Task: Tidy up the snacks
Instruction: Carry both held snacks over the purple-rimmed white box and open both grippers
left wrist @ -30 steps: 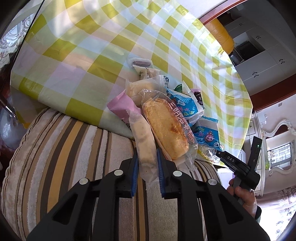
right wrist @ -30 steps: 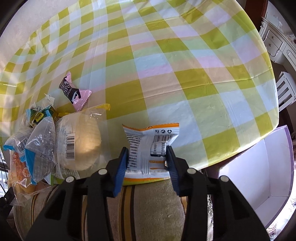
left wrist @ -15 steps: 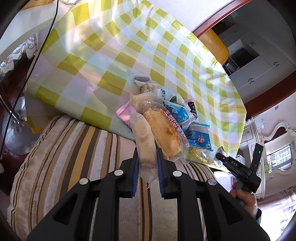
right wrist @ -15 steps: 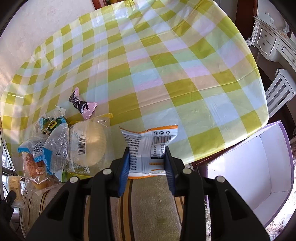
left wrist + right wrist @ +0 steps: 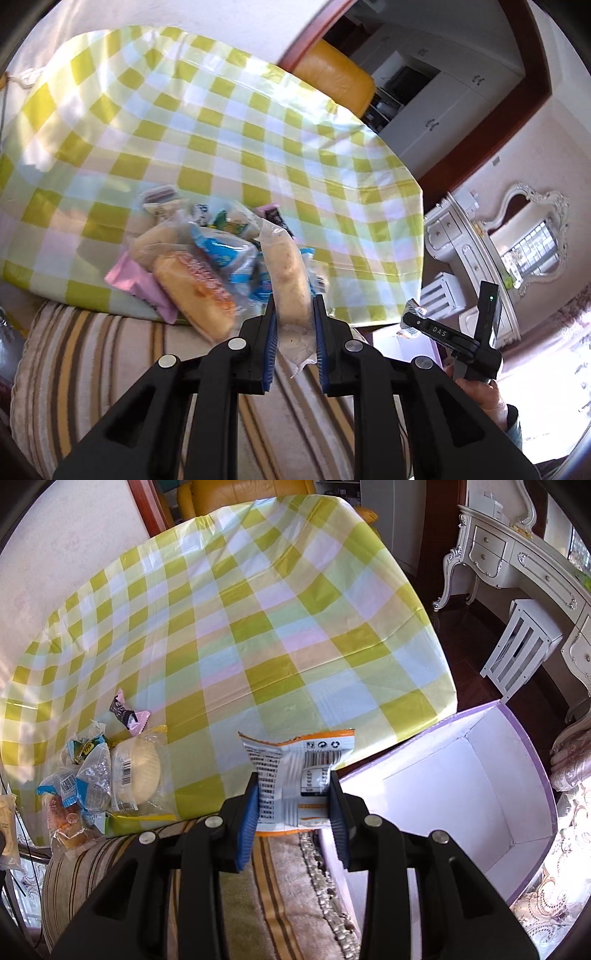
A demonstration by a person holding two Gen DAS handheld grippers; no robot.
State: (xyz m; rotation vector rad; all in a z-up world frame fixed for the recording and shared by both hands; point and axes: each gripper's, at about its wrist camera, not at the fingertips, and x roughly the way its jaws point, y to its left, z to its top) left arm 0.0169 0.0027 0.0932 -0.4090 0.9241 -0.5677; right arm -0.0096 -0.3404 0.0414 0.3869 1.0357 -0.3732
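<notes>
My left gripper (image 5: 293, 321) is shut on a long pale bread stick in clear wrap (image 5: 288, 280), held above the table's near edge. A pile of snacks (image 5: 199, 251) lies on the checked tablecloth (image 5: 221, 129), with an orange bun pack (image 5: 195, 291) and a pink packet (image 5: 136, 284) in front. My right gripper (image 5: 293, 794) is shut on a white and orange snack packet (image 5: 295, 764), held over the edge between the table (image 5: 258, 627) and an open white box with purple rim (image 5: 461, 794). The snack pile also shows in the right wrist view (image 5: 103, 779).
A striped cushion (image 5: 110, 369) lies below both grippers. The right gripper body shows in the left view (image 5: 450, 336). A white dresser (image 5: 517, 554) and white stool (image 5: 524, 646) stand at the right. A yellow chair (image 5: 332, 70) is behind the table.
Both grippers have lifted their snacks off the table and swung right. The bread stick is clear of the pile. The white box has come much further into the right view.
</notes>
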